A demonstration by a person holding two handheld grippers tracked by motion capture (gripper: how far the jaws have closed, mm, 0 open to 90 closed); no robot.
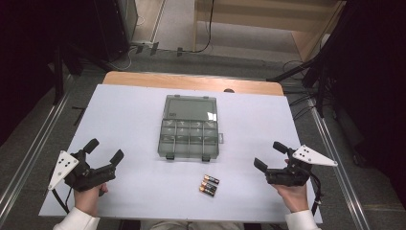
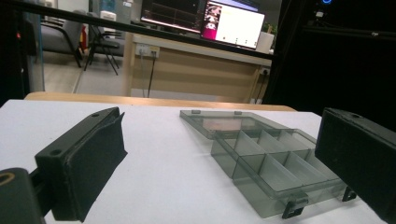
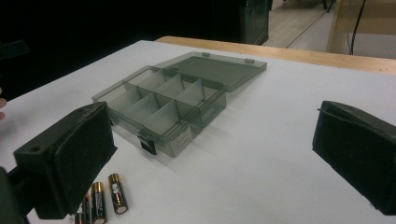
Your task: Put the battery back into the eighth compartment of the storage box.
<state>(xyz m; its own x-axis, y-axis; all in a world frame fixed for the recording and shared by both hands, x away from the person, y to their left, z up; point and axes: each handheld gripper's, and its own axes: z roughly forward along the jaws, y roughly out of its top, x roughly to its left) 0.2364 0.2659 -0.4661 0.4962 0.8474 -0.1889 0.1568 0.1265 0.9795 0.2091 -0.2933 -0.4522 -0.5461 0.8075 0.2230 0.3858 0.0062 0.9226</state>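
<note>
A smoky clear compartment box lies open in the middle of the white table, its lid folded flat toward the far side; its compartments look empty. Three batteries lie side by side in front of the box. My left gripper rests at the near left, jaws wide apart with nothing between them, and the box shows ahead to its right. My right gripper sits at the near right, also open and empty; the box and batteries appear in its view.
The table's wooden far edge borders a floor with cables. Metal rails run along both sides. Monitors and a desk stand beyond the table in the left gripper view.
</note>
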